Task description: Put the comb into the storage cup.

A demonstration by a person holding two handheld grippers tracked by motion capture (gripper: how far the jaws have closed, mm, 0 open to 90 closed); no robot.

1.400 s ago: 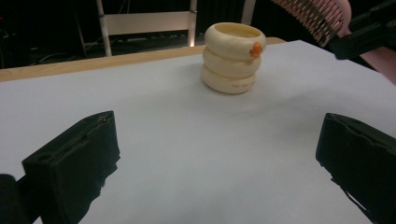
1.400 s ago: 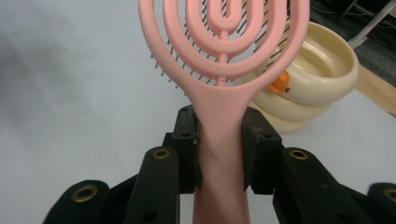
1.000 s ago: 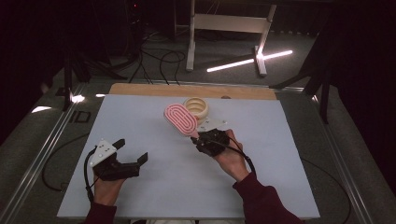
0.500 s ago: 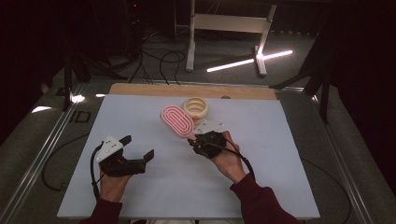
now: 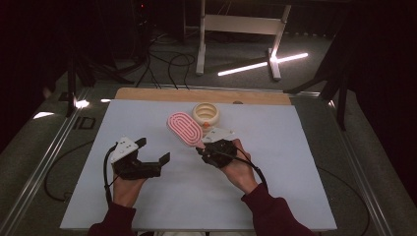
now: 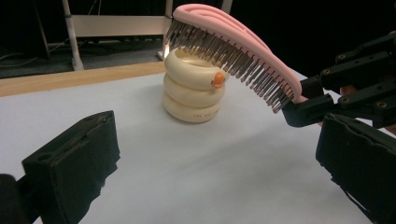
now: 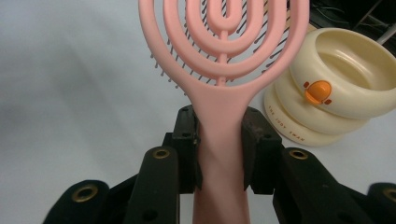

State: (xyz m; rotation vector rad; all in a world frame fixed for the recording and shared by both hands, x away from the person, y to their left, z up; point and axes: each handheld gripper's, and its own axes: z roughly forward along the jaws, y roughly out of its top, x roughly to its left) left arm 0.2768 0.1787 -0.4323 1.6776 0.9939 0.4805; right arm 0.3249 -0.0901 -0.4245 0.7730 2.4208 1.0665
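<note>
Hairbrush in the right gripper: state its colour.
Pink hairbrush with dark bristles, clearest in the right gripper view.

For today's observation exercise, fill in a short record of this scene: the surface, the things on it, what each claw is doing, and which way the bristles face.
Surface: white table
Held thing: pink hairbrush, lifted off the table
Right claw: shut on the brush handle
Left claw: open, holding nothing, apart from the brush
Bristles: face down
Other thing: cream ringed cup with an orange beak, upright on the table
Brush and cup: head is close above the rim; contact cannot be told
</note>
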